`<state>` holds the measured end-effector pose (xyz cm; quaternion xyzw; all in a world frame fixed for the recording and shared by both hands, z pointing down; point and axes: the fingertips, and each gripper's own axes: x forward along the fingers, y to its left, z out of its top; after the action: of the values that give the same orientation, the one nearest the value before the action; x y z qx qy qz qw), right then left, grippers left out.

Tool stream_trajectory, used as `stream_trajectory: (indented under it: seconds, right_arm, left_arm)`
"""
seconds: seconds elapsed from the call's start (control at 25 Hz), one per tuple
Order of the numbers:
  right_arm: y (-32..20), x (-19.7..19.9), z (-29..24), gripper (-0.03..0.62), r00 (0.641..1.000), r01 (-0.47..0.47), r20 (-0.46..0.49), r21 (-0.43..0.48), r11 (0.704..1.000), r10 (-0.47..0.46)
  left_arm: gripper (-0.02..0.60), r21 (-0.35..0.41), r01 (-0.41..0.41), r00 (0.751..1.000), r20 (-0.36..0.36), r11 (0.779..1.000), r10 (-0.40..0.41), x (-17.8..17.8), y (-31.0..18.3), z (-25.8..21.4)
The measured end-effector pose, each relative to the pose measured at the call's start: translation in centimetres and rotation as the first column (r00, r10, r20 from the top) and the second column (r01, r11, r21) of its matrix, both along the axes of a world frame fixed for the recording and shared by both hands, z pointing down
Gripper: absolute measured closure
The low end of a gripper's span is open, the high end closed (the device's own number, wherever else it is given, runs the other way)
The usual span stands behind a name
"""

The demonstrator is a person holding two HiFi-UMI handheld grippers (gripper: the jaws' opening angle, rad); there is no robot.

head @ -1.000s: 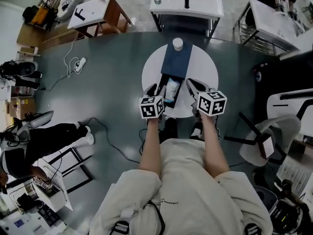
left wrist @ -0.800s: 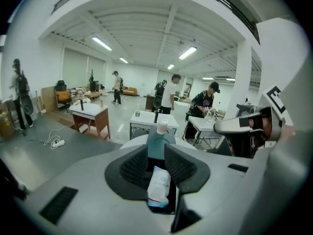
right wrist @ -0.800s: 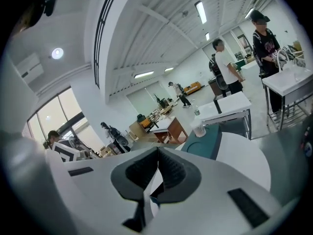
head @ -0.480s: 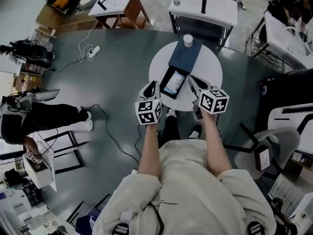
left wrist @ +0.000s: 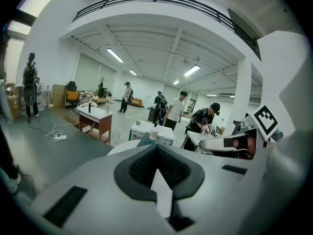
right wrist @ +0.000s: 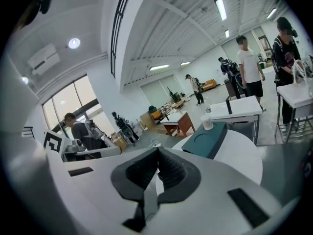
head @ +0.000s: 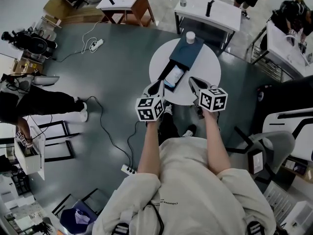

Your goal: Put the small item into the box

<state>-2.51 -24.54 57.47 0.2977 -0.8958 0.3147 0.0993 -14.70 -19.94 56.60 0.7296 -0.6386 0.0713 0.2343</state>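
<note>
A dark blue box (head: 188, 52) lies on the round white table (head: 208, 70), its drawer pulled out toward me. A small white item (head: 173, 75) lies in the drawer. My left gripper (head: 159, 86) hovers at the table's near edge, just left of the drawer; its jaws have just been closing and are shut with nothing between them (left wrist: 156, 146). My right gripper (head: 191, 81) hovers just right of the drawer, also shut and empty (right wrist: 158, 150). The right gripper view shows the box (right wrist: 211, 137) ahead, with a white cup (right wrist: 207, 122) at its far end.
The white cup (head: 190, 37) stands at the table's far edge. Beyond are a white table (head: 208, 9) and a wooden desk (head: 128, 1). A power strip (head: 95, 44) and cables lie on the floor at left. A chair (head: 274, 141) is at right. People stand around.
Both grippers have drawn back from the drawer toward my body and risen a little. The left jaws went from open to shut. The white item stays in the drawer.
</note>
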Motion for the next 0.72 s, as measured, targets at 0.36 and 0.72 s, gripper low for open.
stream_trajectory:
  seconds: [0.36,0.72]
  right_arm:
    - [1.9,0.6,1.5,0.562,0.998,0.046,-0.041,-0.019,0.999,-0.047]
    - [2.4,0.4,1.7,0.562,0.996,0.074,-0.047,-0.036,0.997,-0.075]
  left_arm:
    - [0.560,-0.028,0.007,0.999,-0.035,1.000,-0.008,1.1,1.7,1.9]
    - [0.560,-0.047,-0.045,0.999,-0.030,0.998,0.044,2.3,1.3,1.7]
